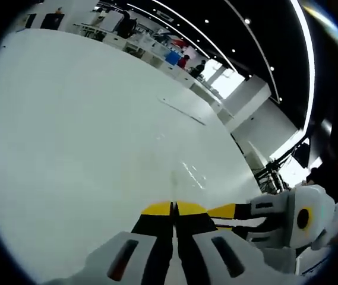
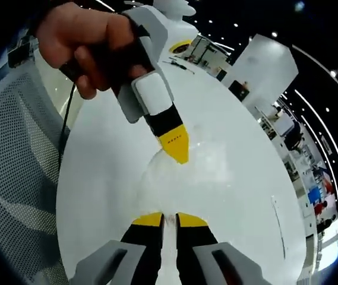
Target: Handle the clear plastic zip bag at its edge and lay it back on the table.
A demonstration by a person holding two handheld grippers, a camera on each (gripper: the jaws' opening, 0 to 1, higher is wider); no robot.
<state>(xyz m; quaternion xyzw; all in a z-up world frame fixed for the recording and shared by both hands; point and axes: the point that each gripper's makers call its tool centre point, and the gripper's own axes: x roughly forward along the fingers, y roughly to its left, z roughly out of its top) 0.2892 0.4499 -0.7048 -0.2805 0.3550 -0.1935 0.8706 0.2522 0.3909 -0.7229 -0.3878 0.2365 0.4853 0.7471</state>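
The clear plastic zip bag (image 2: pixel 216 178) lies as a faint glossy sheet on the white table (image 2: pixel 97 178); in the left gripper view it shows as weak glints (image 1: pixel 186 172) just ahead of the jaws. My right gripper (image 2: pixel 169 220) is shut, with the bag's near edge pinched between its yellow tips. My left gripper (image 1: pixel 173 208) is shut as well, jaws pressed together at the bag's edge. In the right gripper view a hand holds the left gripper (image 2: pixel 176 148), whose tip meets the bag's far edge. The right gripper (image 1: pixel 223 211) sits close beside the left one.
The white table (image 1: pixel 85 136) stretches far ahead, with a thin flat strip (image 1: pixel 183 111) lying on it. A person's mesh sleeve (image 2: pixel 20 178) is at the left. Desks, people and ceiling lights (image 1: pixel 180 56) are in the distant room.
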